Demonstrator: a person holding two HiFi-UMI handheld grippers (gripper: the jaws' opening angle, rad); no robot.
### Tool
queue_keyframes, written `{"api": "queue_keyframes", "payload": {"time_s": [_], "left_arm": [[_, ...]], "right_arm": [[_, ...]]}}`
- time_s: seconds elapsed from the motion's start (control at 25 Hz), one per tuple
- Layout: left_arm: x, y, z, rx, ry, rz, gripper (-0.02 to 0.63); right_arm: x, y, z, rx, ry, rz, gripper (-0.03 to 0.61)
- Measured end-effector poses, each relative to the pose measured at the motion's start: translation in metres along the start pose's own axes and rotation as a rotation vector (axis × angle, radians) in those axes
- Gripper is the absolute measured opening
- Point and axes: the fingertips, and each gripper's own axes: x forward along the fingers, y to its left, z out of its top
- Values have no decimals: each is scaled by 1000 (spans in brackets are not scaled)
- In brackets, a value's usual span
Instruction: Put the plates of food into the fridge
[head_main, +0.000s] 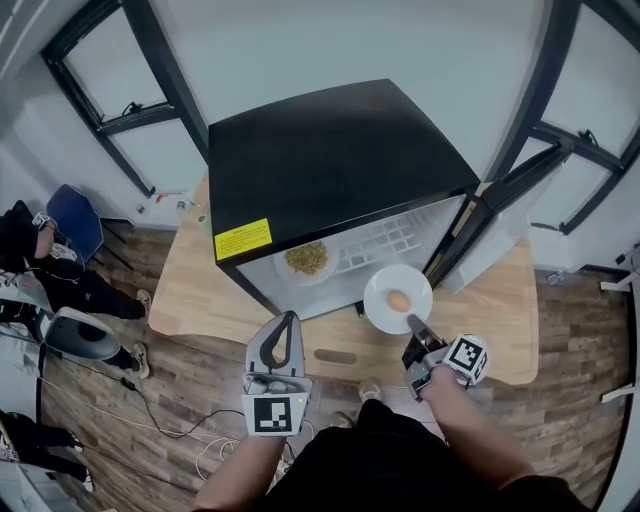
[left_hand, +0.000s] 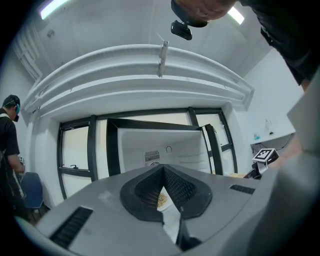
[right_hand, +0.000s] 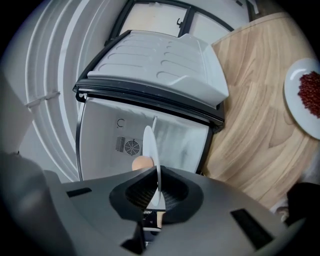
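A black mini fridge (head_main: 330, 160) stands open on a wooden table (head_main: 200, 290). On its wire shelf lies a white plate of yellowish food (head_main: 308, 260), also glimpsed past the left jaws (left_hand: 161, 201). My right gripper (head_main: 418, 330) is shut on the rim of a white plate (head_main: 398, 298) carrying a tan egg-like item (head_main: 398, 300), held just before the fridge opening. In the right gripper view this plate (right_hand: 150, 145) stands edge-on between the jaws (right_hand: 157, 187). My left gripper (head_main: 283, 335) hovers in front of the fridge, jaws together (left_hand: 162, 172) with nothing in them.
The fridge door (head_main: 490, 235) swings out to the right. Another white plate with red food (right_hand: 302, 97) lies on the table (right_hand: 250, 125). A person (head_main: 40, 260) sits at the far left. Cables (head_main: 150, 410) trail over the wooden floor.
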Motion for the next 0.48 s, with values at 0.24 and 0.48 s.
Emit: {"api": "queue_keyframes", "payload": {"time_s": [0.24,0.48], "left_arm": [[2,16,4,3,-4,48,4],[10,13,5,6,-10,51,5]], "right_arm": [[21,18,17,-24,3,25,31],[44,33,29,-23,9,39,31]]}}
